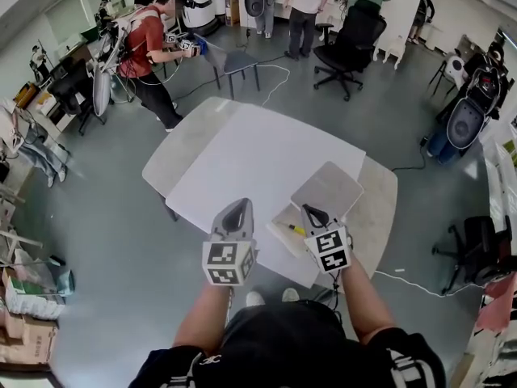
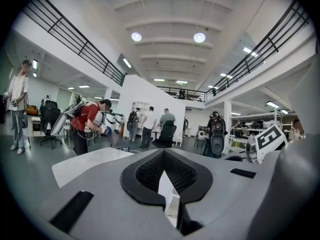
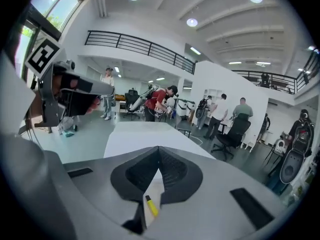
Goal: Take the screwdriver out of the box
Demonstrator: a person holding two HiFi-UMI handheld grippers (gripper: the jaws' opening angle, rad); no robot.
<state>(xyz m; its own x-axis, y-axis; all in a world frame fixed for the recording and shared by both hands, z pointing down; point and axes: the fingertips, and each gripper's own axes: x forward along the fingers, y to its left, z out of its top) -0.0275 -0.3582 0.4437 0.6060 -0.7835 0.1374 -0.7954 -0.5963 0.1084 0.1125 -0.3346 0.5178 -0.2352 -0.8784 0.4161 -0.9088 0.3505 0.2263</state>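
Note:
A small white box [image 1: 280, 234] lies open near the table's front edge, its lid [image 1: 327, 191] tilted up behind it. Inside it rests the screwdriver [image 1: 292, 229] with a yellow handle. My right gripper [image 1: 313, 214] hovers right over the box, shut and empty. In the right gripper view the screwdriver [image 3: 151, 205] shows through the wedge under the closed jaws of that gripper [image 3: 158, 151]. My left gripper [image 1: 237, 210] is just left of the box, shut with nothing in it. In the left gripper view, below the left gripper's [image 2: 164, 154] tips, only a white edge shows.
The box sits on a white sheet [image 1: 258, 164] over a grey table [image 1: 378, 208]. A stool [image 1: 236, 59] and an office chair [image 1: 349, 43] stand beyond the table. Several people work at the room's far side. A white cable [image 1: 420, 285] lies on the floor at the right.

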